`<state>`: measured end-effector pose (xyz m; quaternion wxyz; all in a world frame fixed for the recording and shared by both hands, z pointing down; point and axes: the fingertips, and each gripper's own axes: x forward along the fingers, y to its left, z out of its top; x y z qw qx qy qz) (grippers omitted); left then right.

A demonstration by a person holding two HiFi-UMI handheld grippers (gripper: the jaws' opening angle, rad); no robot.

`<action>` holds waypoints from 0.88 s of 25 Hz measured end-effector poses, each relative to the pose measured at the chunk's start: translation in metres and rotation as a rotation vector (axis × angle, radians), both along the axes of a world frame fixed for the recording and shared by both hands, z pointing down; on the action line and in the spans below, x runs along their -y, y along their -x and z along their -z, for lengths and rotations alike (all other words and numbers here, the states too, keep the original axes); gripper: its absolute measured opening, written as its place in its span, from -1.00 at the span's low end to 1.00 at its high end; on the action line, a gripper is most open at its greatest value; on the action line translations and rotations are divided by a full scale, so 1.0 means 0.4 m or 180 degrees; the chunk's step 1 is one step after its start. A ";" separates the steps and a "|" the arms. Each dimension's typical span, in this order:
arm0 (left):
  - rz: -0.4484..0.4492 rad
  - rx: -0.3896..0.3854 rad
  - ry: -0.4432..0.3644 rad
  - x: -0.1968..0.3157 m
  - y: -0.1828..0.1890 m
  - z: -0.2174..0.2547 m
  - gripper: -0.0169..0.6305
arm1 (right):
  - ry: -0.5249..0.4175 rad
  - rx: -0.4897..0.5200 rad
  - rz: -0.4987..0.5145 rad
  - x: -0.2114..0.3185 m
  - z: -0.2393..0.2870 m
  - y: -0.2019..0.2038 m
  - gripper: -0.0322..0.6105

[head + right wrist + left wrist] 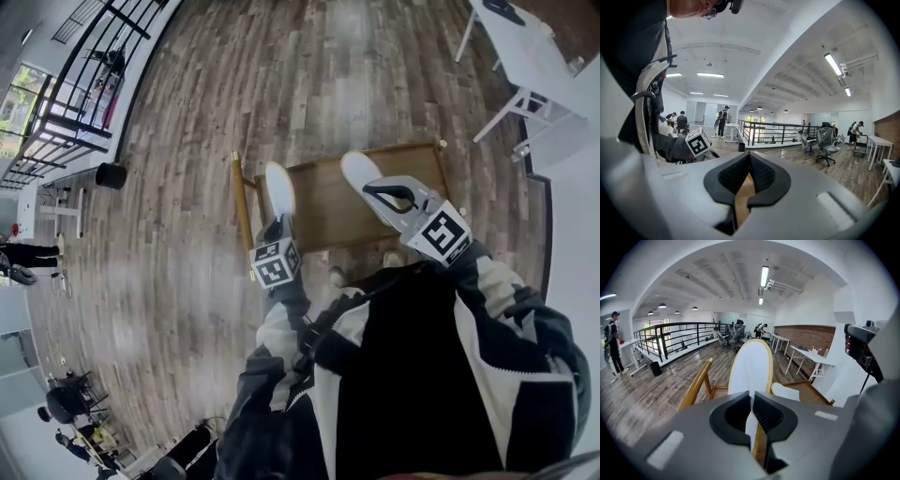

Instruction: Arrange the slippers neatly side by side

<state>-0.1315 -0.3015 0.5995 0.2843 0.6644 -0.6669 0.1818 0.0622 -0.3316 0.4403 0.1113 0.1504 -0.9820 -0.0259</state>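
Right slipper (359,172), rear behind right gripper (377,194)

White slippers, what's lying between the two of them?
Nothing lies there: in the head view, only the bare wooden surface shows between the left slipper and the right slipper.

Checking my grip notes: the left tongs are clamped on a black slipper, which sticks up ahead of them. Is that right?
Not quite. The slipper is white, not black. The left gripper view shows the left tongs clamped on it, and it sticks up ahead of them.
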 end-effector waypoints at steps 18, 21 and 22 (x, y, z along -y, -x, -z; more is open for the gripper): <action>0.0317 0.0042 0.0285 -0.004 0.115 -0.135 -0.86 | -0.0006 -0.0113 -0.0119 0.008 -0.022 -0.007 -0.89; 0.0395 0.0057 0.0377 0.015 0.129 -0.181 -0.87 | 0.0003 -0.0153 -0.0161 0.010 -0.031 -0.010 -0.89; 0.0431 0.0041 0.0407 0.021 0.133 -0.196 -0.86 | 0.0006 -0.0168 -0.0170 0.008 -0.033 -0.010 -0.89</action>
